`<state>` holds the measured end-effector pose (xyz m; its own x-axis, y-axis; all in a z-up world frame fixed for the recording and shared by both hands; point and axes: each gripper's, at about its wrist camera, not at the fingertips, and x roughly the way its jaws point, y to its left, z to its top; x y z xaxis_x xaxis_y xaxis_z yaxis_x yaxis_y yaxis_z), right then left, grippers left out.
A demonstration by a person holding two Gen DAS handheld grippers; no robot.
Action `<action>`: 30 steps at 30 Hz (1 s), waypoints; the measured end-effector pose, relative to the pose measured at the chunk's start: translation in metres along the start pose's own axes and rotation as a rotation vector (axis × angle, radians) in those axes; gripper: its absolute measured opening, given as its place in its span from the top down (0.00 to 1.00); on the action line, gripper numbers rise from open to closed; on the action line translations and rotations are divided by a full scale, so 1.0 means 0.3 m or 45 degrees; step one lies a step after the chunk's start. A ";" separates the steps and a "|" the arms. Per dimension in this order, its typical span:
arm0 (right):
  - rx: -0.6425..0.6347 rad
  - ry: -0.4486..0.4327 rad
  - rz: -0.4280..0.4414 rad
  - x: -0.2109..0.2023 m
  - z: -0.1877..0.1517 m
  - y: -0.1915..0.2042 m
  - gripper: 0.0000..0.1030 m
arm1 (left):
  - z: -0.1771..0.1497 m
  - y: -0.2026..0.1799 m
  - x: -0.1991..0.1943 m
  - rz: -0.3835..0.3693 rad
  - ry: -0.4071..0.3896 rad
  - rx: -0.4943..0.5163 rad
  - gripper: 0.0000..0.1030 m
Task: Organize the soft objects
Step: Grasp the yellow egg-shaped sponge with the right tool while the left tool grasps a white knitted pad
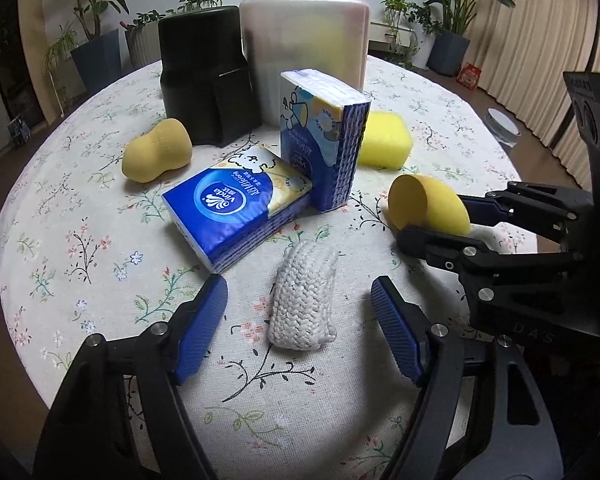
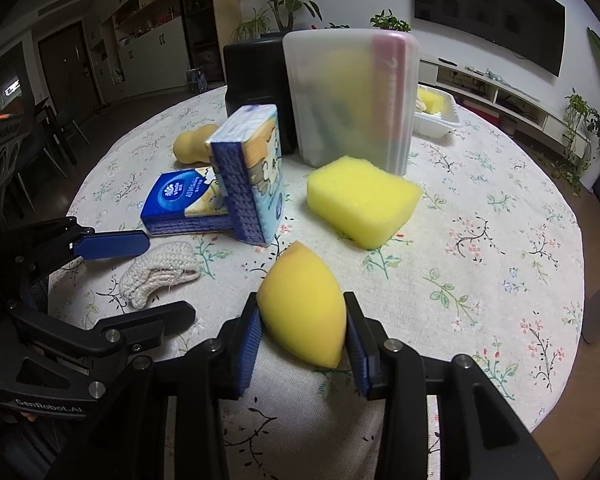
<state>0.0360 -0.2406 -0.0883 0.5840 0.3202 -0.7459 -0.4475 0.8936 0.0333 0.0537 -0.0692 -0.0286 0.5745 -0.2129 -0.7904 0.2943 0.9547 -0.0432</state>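
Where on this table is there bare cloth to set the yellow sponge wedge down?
Bare floral tablecloth lies right of the rectangular yellow sponge, out to the table edge. The middle is crowded: two blue tissue packs, the white knitted pad and frosted plastic box.

The frosted container (image 2: 352,100) blurs its contents to yellow and pink shapes. Behind it, the white tray (image 2: 440,120) is half hidden. The black box (image 1: 204,76) is largely covered in the right wrist view. Small print on the tissue packs (image 1: 236,216) is unreadable. Both views crop the counter (image 1: 80,240).
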 end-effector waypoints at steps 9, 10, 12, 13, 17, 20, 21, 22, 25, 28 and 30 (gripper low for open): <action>-0.012 -0.002 -0.010 -0.002 -0.003 0.008 0.60 | 0.000 -0.001 -0.010 0.094 -0.019 -0.005 0.76; -0.013 -0.002 -0.011 -0.002 -0.003 0.009 0.60 | 0.000 -0.002 -0.010 0.098 -0.018 -0.002 0.76; -0.013 -0.003 -0.013 -0.002 -0.003 0.009 0.60 | -0.002 -0.002 -0.012 0.096 -0.020 -0.012 0.77; -0.012 -0.003 -0.012 -0.002 -0.003 0.008 0.60 | -0.004 0.000 -0.013 0.092 -0.021 -0.019 0.77; -0.010 -0.007 -0.010 -0.004 -0.003 0.009 0.60 | -0.015 0.010 -0.025 0.086 -0.023 -0.039 0.77; -0.010 -0.007 -0.012 -0.005 -0.003 0.012 0.60 | -0.022 0.020 -0.039 0.081 -0.023 -0.056 0.77; -0.010 -0.008 -0.013 -0.005 -0.003 0.012 0.60 | -0.024 0.026 -0.047 0.078 -0.026 -0.067 0.77; -0.008 -0.007 -0.013 -0.005 -0.002 0.011 0.60 | -0.026 0.033 -0.055 0.075 -0.033 -0.079 0.77; 0.006 -0.007 -0.014 -0.012 -0.002 0.005 0.60 | -0.018 0.058 -0.083 0.079 -0.053 -0.101 0.77; 0.019 -0.011 -0.018 -0.027 -0.003 0.001 0.60 | -0.007 0.086 -0.104 0.088 -0.069 -0.120 0.77; 0.023 -0.009 -0.021 -0.040 -0.009 -0.001 0.60 | -0.008 0.099 -0.110 0.093 -0.076 -0.134 0.77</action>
<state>0.0273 -0.2455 -0.0812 0.5961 0.3074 -0.7418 -0.4255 0.9044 0.0329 0.0416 -0.0333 -0.0053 0.6368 -0.1511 -0.7560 0.1700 0.9840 -0.0535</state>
